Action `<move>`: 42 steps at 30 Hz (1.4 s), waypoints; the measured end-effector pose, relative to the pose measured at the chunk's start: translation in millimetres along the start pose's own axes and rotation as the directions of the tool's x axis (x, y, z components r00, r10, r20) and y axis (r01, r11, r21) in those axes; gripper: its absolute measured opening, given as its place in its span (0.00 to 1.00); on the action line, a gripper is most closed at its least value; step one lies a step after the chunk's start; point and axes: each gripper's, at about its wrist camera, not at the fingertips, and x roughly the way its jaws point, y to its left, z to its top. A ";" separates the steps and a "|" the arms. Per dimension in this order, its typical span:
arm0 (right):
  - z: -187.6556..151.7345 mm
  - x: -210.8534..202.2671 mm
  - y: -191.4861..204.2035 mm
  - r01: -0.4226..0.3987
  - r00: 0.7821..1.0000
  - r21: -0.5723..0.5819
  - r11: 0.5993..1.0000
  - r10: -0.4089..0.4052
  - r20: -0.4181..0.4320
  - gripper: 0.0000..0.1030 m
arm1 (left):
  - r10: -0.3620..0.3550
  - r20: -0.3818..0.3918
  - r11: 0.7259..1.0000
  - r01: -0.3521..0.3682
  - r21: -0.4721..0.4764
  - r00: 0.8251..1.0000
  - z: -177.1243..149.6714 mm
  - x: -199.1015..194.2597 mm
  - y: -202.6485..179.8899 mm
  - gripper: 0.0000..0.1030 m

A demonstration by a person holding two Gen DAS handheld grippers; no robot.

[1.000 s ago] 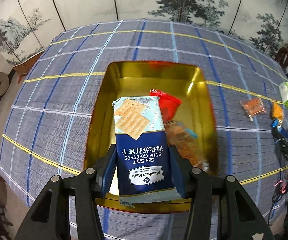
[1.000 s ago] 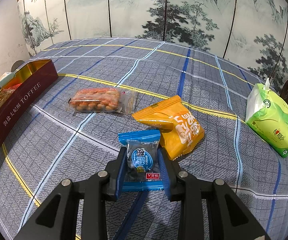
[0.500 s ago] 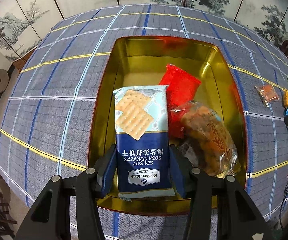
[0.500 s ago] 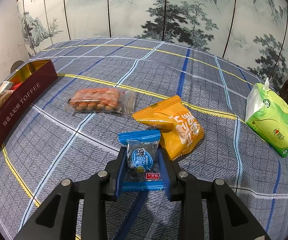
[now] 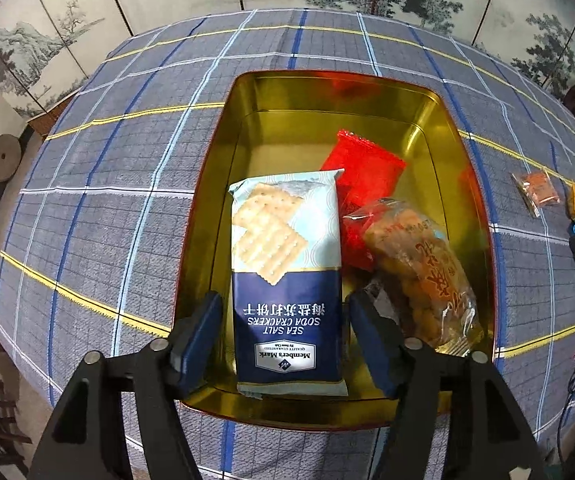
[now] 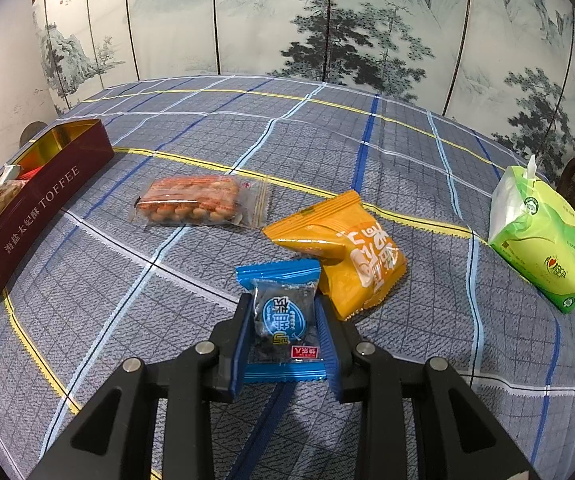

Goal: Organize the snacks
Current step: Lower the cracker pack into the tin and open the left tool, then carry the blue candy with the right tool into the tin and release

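1. Releasing into the tin: left gripper [image 5: 285,334] over the gold-lined toffee tin [image 5: 463,168], jaws just opened, pads standing clear on either side of the soda cracker pack [image 5: 287,276], which lies flat on the tin floor along the left wall.
2. Beside it in the tin: a red foil sachet [image 5: 367,176], and a clear crinkled bag of fried golden pieces [image 5: 419,268] overlapping the sachet's lower edge.
3. Next, probably: lifting straight up so the pads do not drag the slick wrapper back out.
4. Right gripper [image 6: 285,334] narrow, clamped on the blue packet [image 6: 279,322] with a dark centre panel; resting on the cloth or just off it, hard to say from this angle.
5. Then carrying that packet leftward to the tin, seen from the right wrist as a maroon-sided box lettered TOFFEE.
6. Left on the checked tablecloth [image 6: 191,128]: a clear tray-pack of orange-brown nuggets [image 6: 193,202] and a puffy orange pouch [image 6: 351,256], near each other; the pouch touches or overlaps the blue packet's corner.
7. Green tissue pack [image 6: 543,236], soft and boxy, well apart at the right, likely no snack.
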 end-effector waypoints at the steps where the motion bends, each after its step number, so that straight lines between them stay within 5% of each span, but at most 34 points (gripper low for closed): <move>1: -0.2 -0.4 -0.9 0.005 1.000 0.003 1.000 -0.005 0.000 0.31 | -0.008 0.003 1.000 0.008 -0.009 1.000 -0.4 -1.5 1.5 0.64; 24: 5.2 -11.1 33.6 0.104 0.994 -0.005 0.995 -0.104 -0.021 0.29 | -0.034 0.092 0.999 0.036 -0.025 0.995 -19.0 -27.2 5.6 0.75; 33: 24.6 -35.0 77.2 -0.055 0.998 -0.001 0.998 0.055 0.026 0.29 | -0.033 0.125 0.998 0.039 -0.044 0.992 -24.0 -36.0 11.1 0.77; 42: 49.0 -48.1 150.7 -0.256 0.965 -0.063 0.965 0.258 0.034 0.29 | -0.028 0.159 0.996 0.042 -0.084 0.987 -34.1 -52.3 25.0 0.78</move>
